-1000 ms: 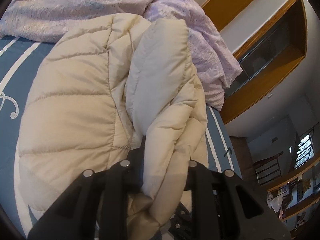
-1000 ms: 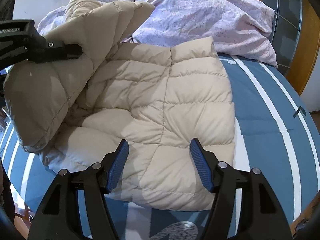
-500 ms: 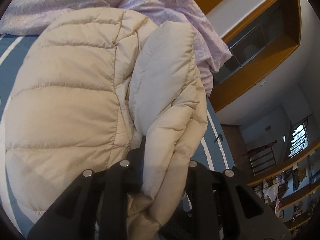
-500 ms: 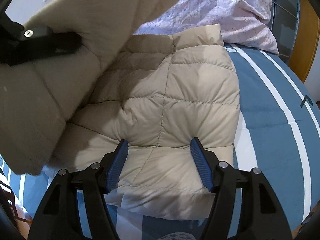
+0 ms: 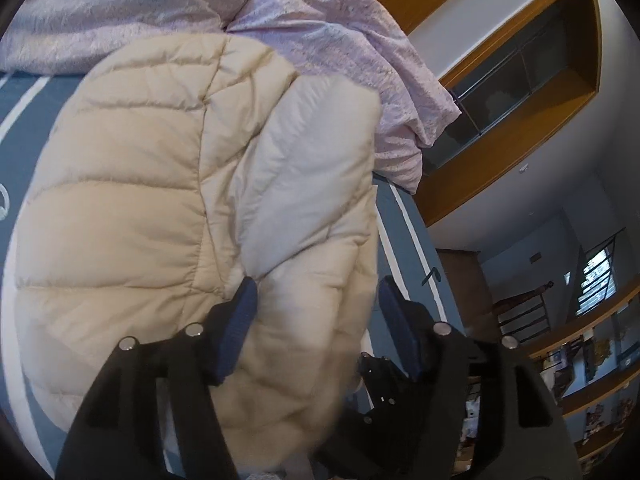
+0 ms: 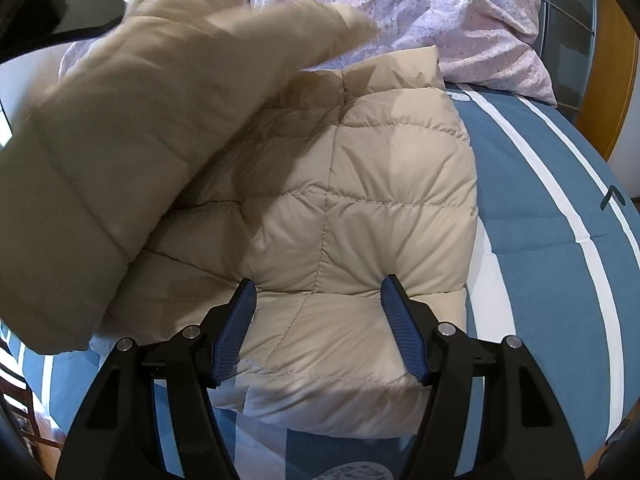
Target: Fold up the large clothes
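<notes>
On bed (image 6: pixel 540 184), left tool (image 5: pixel 316 300) opening, jacket sleeve (image 5: pixel 312 200) no longer pinched

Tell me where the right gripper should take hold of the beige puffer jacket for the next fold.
Probably the puffer jacket's near hem corner, approached from the bed's foot: that edge lies flat and free on the blue bedspread, just below the open right gripper.
</notes>
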`<state>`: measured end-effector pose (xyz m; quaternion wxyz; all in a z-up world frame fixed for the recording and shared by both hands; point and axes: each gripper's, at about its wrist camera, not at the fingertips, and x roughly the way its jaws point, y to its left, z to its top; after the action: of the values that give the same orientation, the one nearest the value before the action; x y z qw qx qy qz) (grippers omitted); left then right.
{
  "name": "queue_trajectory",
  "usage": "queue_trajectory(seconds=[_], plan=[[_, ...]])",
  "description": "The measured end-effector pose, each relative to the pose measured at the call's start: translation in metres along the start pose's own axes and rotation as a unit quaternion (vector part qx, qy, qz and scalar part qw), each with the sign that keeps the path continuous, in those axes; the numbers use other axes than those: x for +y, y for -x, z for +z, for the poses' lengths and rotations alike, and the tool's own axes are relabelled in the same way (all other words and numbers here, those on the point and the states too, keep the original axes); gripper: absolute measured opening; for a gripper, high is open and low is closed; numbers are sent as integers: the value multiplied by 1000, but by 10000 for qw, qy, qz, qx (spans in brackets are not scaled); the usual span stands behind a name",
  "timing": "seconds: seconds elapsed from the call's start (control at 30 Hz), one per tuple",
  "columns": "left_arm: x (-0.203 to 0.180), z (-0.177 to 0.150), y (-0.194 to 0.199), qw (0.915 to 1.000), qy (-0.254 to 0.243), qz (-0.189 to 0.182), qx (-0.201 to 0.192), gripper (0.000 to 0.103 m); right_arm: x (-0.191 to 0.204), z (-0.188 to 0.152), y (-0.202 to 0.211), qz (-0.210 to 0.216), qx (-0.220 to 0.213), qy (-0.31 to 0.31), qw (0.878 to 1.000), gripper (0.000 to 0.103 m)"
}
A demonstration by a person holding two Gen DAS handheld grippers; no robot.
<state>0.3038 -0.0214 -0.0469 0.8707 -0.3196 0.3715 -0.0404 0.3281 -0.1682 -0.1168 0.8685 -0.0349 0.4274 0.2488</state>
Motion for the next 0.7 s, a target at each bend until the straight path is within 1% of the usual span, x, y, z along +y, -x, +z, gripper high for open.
queue_trajectory(seconds=[0.2, 0.4, 0.7], plan=[[4, -3, 14, 9999, -27, 122, -74, 63, 0, 0, -1, -13, 22, -28, 10000, 66], [12, -2, 27, 9985, -170, 447, -274, 63, 0, 1, -2, -33, 49, -52, 10000, 67], [23, -6, 34, 9952, -348, 808, -419, 63, 0, 1, -2, -37, 65, -51, 10000, 67]])
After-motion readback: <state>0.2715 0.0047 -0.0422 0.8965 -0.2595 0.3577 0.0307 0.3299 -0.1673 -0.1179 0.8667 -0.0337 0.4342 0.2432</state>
